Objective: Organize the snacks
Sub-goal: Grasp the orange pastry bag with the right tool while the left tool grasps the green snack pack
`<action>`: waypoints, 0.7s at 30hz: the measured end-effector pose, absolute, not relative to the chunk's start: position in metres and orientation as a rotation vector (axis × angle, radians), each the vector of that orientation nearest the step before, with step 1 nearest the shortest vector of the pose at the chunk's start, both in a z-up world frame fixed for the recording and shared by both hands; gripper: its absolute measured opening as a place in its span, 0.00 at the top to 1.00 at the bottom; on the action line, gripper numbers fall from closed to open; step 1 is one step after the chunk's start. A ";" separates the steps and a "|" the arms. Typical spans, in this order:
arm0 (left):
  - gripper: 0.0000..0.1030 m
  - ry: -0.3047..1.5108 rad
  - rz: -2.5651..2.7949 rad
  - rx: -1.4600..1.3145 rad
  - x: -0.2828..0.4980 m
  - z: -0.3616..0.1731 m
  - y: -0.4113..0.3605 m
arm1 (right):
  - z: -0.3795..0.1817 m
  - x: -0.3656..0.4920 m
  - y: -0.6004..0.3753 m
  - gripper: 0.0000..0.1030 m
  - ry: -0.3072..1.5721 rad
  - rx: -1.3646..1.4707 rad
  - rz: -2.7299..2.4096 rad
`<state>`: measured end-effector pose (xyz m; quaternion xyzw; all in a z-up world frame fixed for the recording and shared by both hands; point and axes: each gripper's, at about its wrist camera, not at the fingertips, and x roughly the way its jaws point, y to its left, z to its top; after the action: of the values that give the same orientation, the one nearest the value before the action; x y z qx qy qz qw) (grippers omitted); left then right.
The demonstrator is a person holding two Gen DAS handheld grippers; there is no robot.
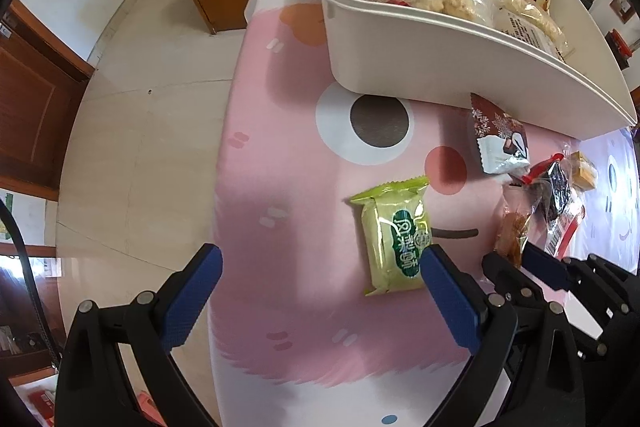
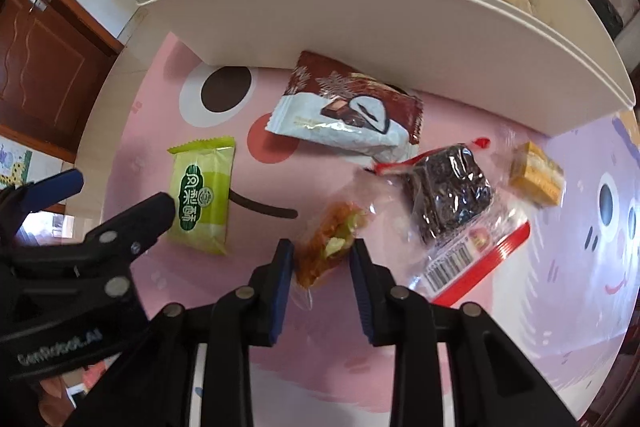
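Black left tongs [image 1: 320, 291] released, jaws wide, over pink worktop [image 1: 288, 155] near its left edge; "GenRobot.AI" readable on the body. Green snack pack [image 1: 394, 241] lies flat, Chinese label, touching one pad. Right tongs [image 2: 322, 269] nearly closed around clear orange snack bag [image 2: 326, 243], contact unclear. Brown-white chocolate wrapper [image 2: 348, 109] half under white bin [image 2: 360, 39], contents cut off. Barcode on dark cake pack [image 2: 450, 193].

The green snack packet [image 2: 202, 195], lying at about nine o'clock in the right wrist view, is showing the Chinese characters 凤梨酥 on a dark green label. The left tongs [image 2: 76, 227] are bearing "GenRobot.AI" in pale letters. Other printing is reading too small.
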<state>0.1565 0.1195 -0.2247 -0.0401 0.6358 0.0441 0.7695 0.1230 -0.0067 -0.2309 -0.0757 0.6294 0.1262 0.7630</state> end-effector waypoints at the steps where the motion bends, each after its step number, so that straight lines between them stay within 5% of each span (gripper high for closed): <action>1: 0.04 1.384 0.093 -0.091 0.158 -0.226 0.119 | -0.231 0.122 -0.008 0.77 1.364 -0.171 0.278; 10: 0.07 1.453 0.068 -0.174 0.173 -0.252 0.114 | -0.228 0.107 -0.036 0.78 1.375 -0.150 0.258; 16: 0.29 1.443 0.098 -0.148 0.174 -0.257 0.104 | -0.228 0.102 -0.038 0.78 1.370 -0.160 0.266; 20: 0.64 1.410 0.094 -0.136 0.173 -0.251 0.097 | -0.230 0.108 -0.032 0.78 1.366 -0.155 0.276; 21: 0.65 1.408 0.100 -0.127 0.174 -0.251 0.096 | -0.230 0.108 -0.033 0.78 1.364 -0.156 0.279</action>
<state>0.1736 0.0962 -0.2508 -0.0584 0.6466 0.0457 0.7592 0.1078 -0.0326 -0.2299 -0.0718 0.6277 0.1282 0.7645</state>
